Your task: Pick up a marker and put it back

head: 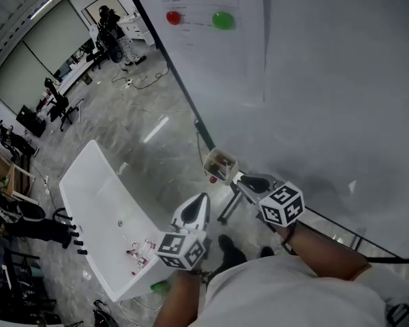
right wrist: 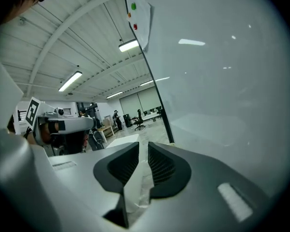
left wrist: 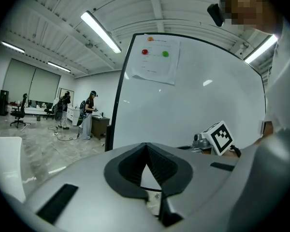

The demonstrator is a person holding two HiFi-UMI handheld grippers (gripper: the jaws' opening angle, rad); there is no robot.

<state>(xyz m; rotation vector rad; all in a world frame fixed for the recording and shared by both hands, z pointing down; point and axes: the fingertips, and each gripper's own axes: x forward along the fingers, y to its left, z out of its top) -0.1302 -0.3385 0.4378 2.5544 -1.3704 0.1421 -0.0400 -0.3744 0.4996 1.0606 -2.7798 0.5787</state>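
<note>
A small open box [head: 220, 163] hangs at the whiteboard's lower left corner and holds what look like markers; no single marker can be told apart. My right gripper [head: 241, 178] points at this box from just to its right. In the right gripper view its jaws [right wrist: 142, 146] stand a narrow gap apart with nothing between them. My left gripper [head: 202, 197] is held lower and nearer to me, below the box. Its jaws [left wrist: 146, 146] meet at the tips and are empty. No marker is in either gripper.
The whiteboard [head: 327, 80] fills the right side and carries a paper sheet [head: 211, 5] under a red and a green magnet. A white table [head: 102, 196] with small items stands at the left. Office chairs, desks and people are far back.
</note>
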